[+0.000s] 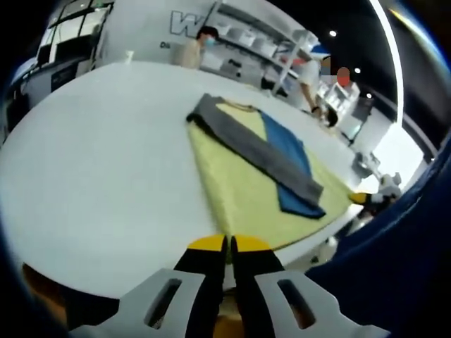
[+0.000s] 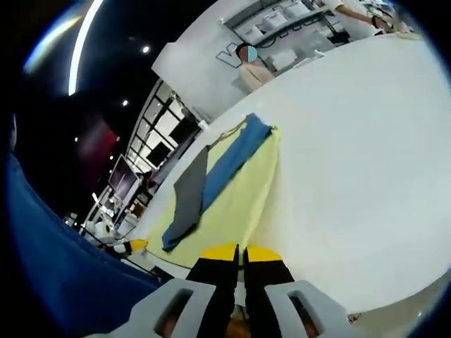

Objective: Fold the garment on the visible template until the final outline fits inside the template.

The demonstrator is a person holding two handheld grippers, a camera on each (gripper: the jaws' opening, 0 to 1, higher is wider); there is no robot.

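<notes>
Left gripper view: the left tongs (image 1: 229, 246) are held pressed together above the white worktop (image 1: 106, 155), aimed at the yellow, grey and blue garment (image 1: 261, 169). The right tongs (image 2: 239, 255) are likewise closed, nothing pinched.

Both views are looking from the table (image 1: 106, 162) edge across it, sharing the garment (image 1: 264, 165) mid-frame, each tilted opposite ways.

left tongs (image 1: 229, 243) closed, right tongs (image 2: 240, 251) closed

Left gripper (image 1: 230, 246) and right gripper (image 2: 240, 253): 2 black jaws each, yellow tips, grey slotted mounts; blue sleeve (image 2: 49, 260).
</notes>
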